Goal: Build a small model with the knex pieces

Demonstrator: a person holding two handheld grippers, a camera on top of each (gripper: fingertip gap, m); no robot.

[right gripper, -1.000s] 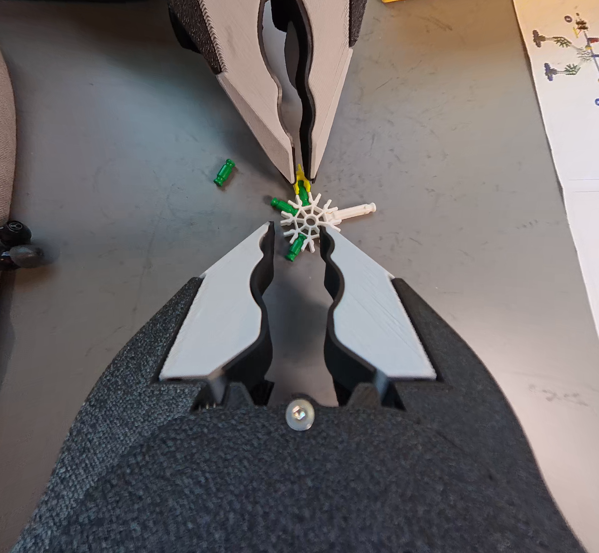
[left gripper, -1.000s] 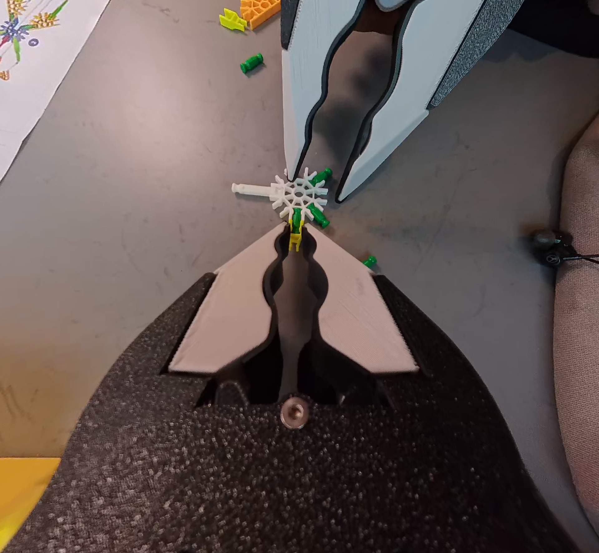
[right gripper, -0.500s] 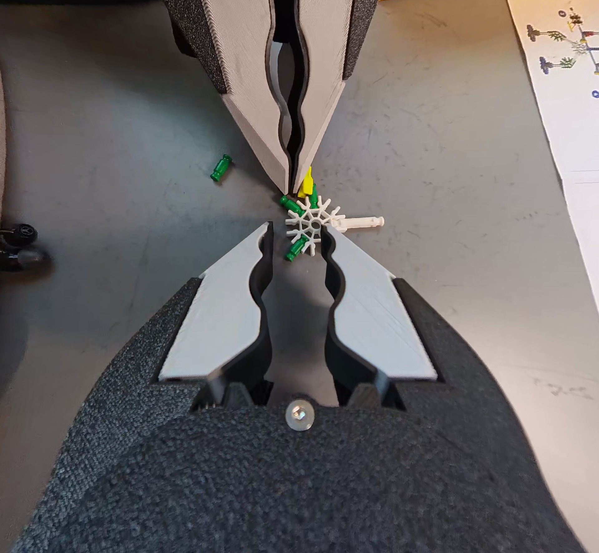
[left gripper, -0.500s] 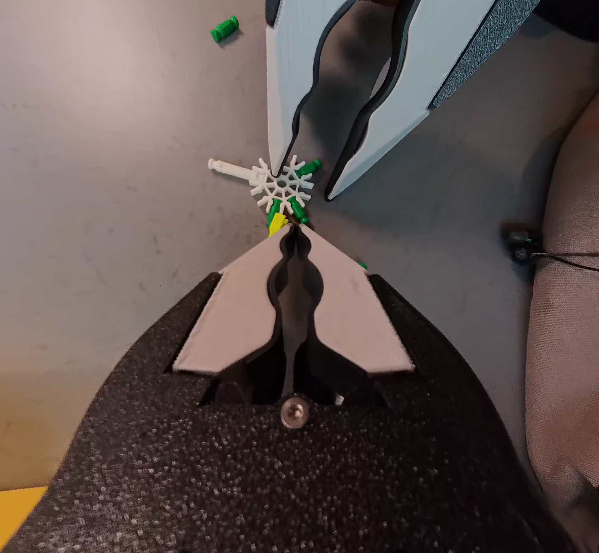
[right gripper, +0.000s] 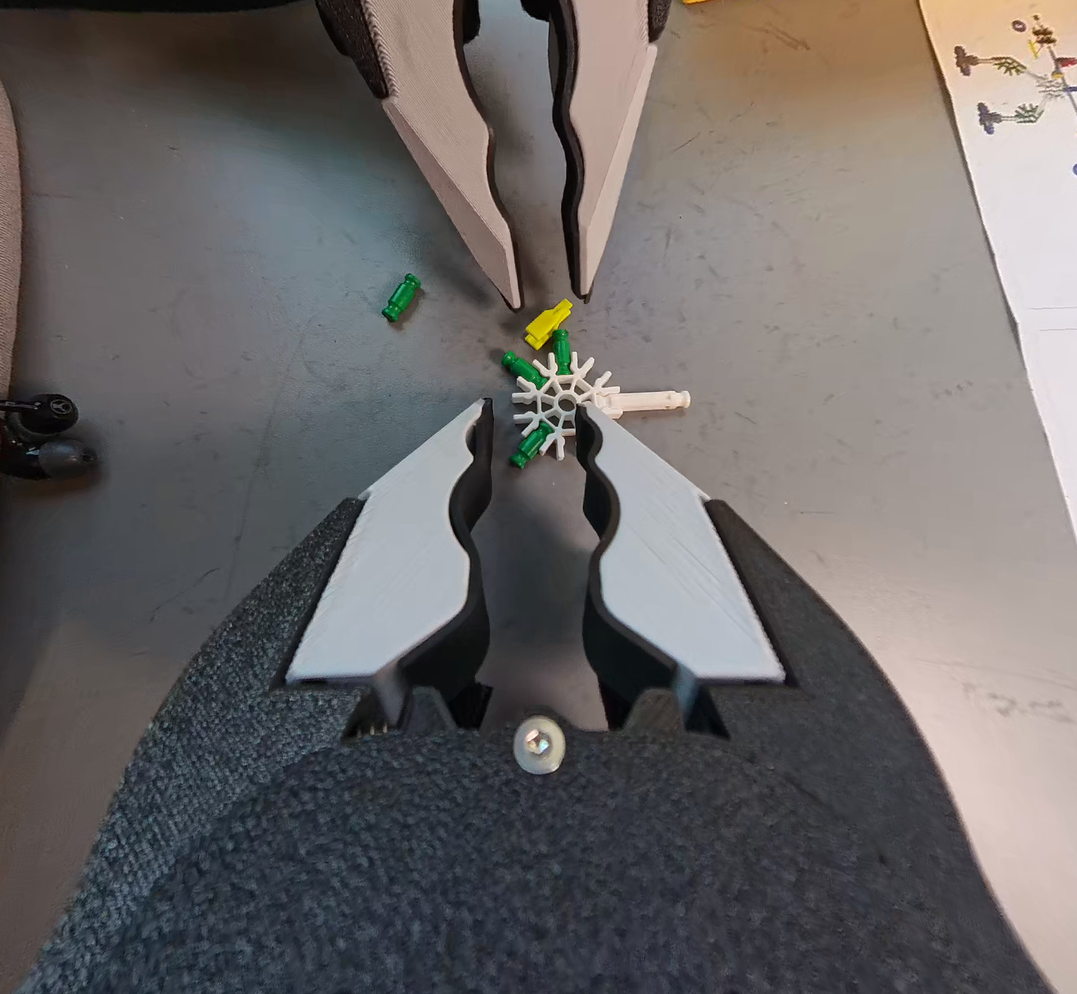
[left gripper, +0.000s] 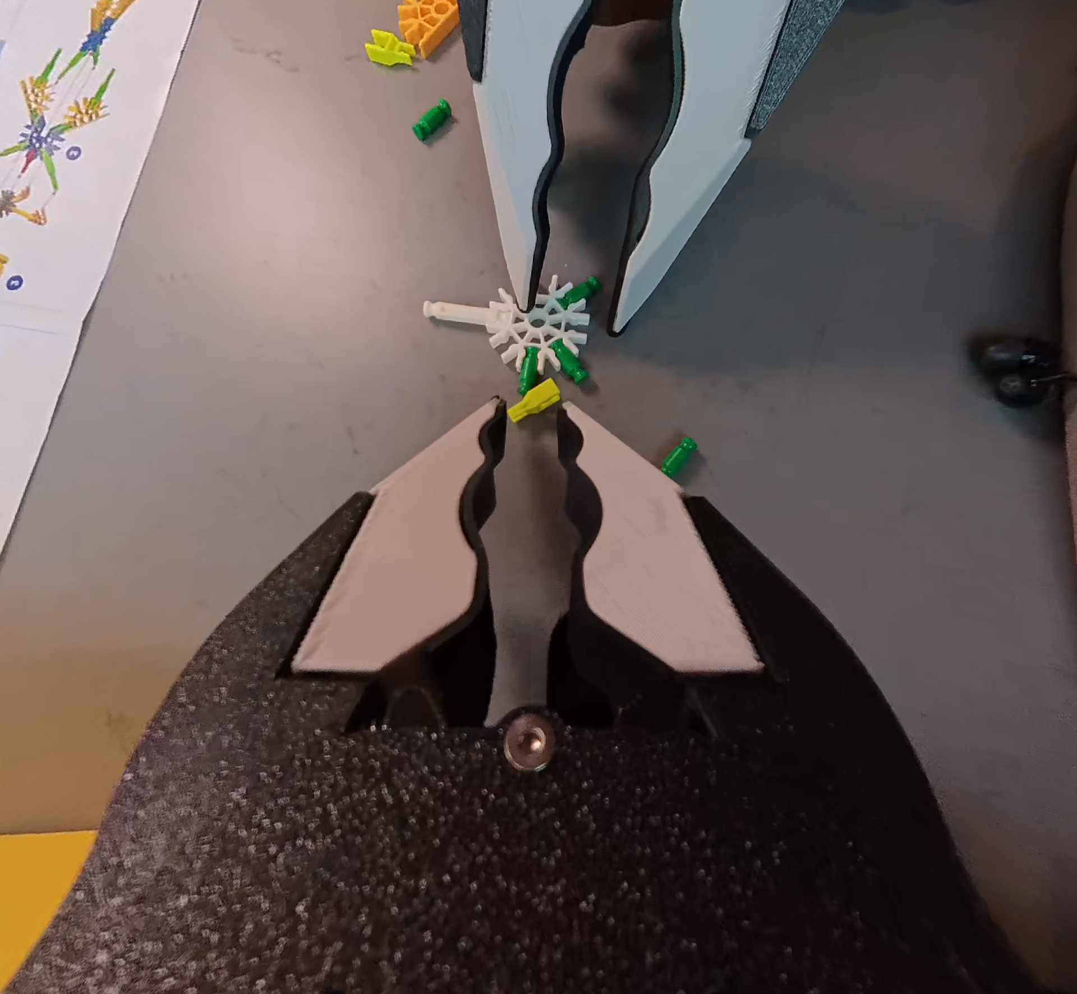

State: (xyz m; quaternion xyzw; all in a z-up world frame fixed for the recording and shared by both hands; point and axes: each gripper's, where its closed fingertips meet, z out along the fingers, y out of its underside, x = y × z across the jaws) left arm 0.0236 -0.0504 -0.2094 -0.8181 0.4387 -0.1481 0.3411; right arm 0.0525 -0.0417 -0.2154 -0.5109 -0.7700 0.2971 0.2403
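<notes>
Left gripper fingers slightly apart, gripping nothing; yellow plastic clip lies loose at the tips. Right gripper fingers apart, one tip on white snowflake-shaped connector with green rods, on matte grey table.

The left tongs are held low, tips slightly parted and empty. The right tongs are held opposite, tips pointed toward them and spread wider, nothing clamped. Both pairs are angled downward, tips nearly meeting.
</notes>
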